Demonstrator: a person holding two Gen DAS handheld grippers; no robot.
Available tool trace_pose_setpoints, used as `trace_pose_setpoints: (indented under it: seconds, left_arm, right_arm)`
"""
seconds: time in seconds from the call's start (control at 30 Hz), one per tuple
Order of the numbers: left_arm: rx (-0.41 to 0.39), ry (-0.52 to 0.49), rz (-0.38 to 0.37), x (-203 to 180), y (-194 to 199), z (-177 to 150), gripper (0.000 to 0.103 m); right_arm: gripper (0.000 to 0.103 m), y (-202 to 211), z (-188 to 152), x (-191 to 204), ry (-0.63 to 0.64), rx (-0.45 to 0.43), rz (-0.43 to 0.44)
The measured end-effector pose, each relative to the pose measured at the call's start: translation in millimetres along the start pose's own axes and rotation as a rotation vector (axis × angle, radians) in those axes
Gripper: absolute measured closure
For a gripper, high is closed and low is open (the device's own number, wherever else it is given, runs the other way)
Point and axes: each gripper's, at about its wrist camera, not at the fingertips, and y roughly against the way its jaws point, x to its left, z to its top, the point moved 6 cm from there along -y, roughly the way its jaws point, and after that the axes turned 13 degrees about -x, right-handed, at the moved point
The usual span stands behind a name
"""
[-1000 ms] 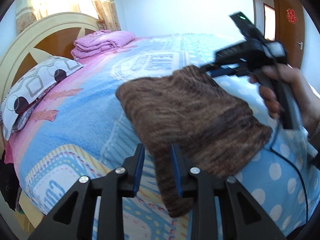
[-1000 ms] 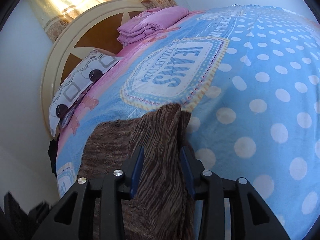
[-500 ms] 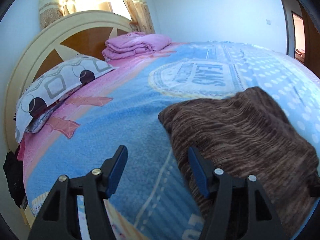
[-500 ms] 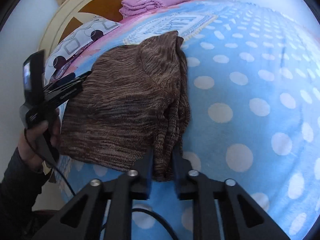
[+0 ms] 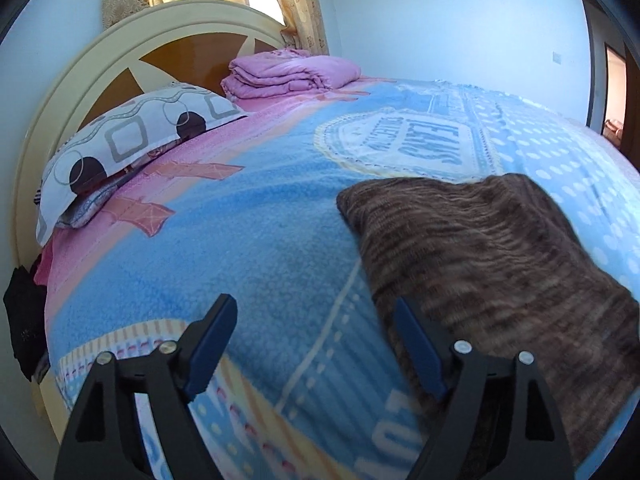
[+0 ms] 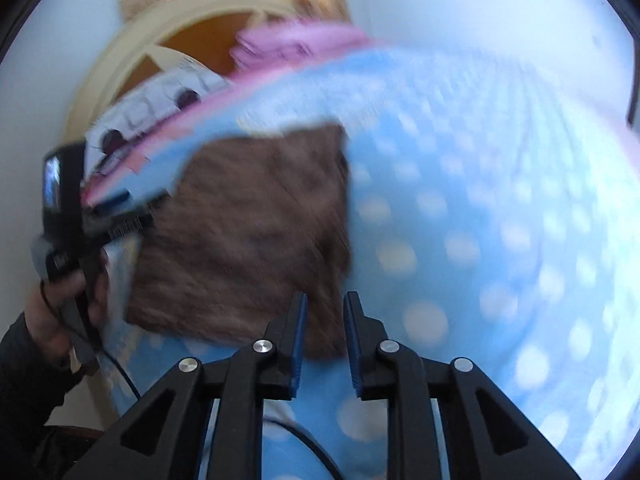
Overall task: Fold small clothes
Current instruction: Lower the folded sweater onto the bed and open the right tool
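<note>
A brown knitted garment (image 5: 492, 256) lies folded flat on the blue patterned bedspread (image 5: 256, 240). My left gripper (image 5: 316, 344) is wide open and empty, low over the bed at the garment's left edge. In the blurred right wrist view the garment (image 6: 248, 236) lies ahead, and my right gripper (image 6: 325, 340) is a little open and empty at its near edge. The left gripper (image 6: 120, 216) shows there at the garment's left side, held by a hand.
A patterned pillow (image 5: 132, 148) and a folded pink blanket (image 5: 292, 72) lie by the round headboard (image 5: 120, 60). Dark clothing (image 5: 24, 332) hangs off the bed's left edge. A doorway (image 5: 612, 92) is at the far right.
My left gripper let go of the garment, opened wide and shifted left. My right gripper released the garment's edge, opened slightly and pulled back. The garment now lies flat.
</note>
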Motion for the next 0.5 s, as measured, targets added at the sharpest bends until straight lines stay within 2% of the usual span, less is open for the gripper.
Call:
trace_pose_setpoints:
  seconds: [0.07,0.13,0.17,0.23,0.27,0.33,0.5]
  left_arm:
    - [-0.005,-0.015,-0.023,-5,9,-5,0.019]
    - [-0.01,-0.044,-0.023,-12,12,-8,0.019]
    - [-0.015,-0.055,-0.01,-13,11,-9,0.019]
    - [-0.002,-0.047,0.002,-12,6,-11,0.014]
    - [0.002,-0.042,0.001,-11,4,-13,0.012]
    - [-0.004,-0.041,0.01,-9,3,-14,0.009]
    - [0.008,-0.032,-0.001,-7,7,-15,0.009]
  right_arm:
    - [0.076,-9,13,17,0.039,-0.028,0.063]
    - [0.076,-32,18,27,0.033,0.006,0.125]
    - [0.076,-45,17,25,0.032,0.038,0.113]
    - [0.076,-75,4,5,0.003,0.126,0.01]
    - [0.075,-86,-4,-1,-0.04,0.162,0.016]
    - [0.076,-86,-4,-1,-0.054,0.12,0.041]
    - [0.072,-72,-8,19,0.057,0.079,-0.064]
